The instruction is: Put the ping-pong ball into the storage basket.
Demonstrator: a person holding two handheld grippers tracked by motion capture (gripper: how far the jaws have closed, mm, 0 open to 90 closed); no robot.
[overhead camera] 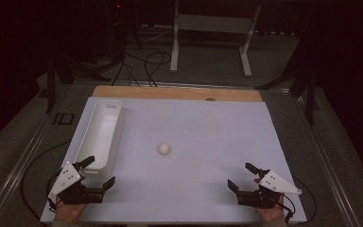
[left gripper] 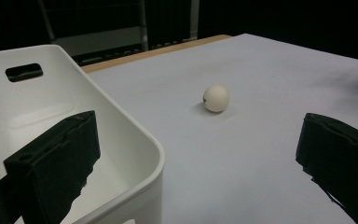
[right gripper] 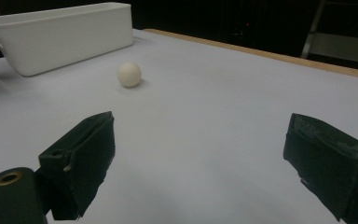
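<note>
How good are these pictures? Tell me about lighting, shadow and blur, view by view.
High view: dim, with the surroundings near black; the table is evenly lit and the ball is small but clear. Left gripper view: the ball is sharp with a faint shadow, while the near tray rim is bright. Right gripper view: the ball is slightly soft and the close fingers are blurred.

We note the white sheet (overhead camera: 208, 156) covering the table, taken as our landmark. A strip of bare wooden tabletop (overhead camera: 177, 92) shows along its far edge, with a small dark spot (overhead camera: 211, 99) there. Beyond that edge stands a white metal frame (overhead camera: 212, 33) on the floor; dark cables (overhead camera: 142, 64) lie left of the frame.
</note>
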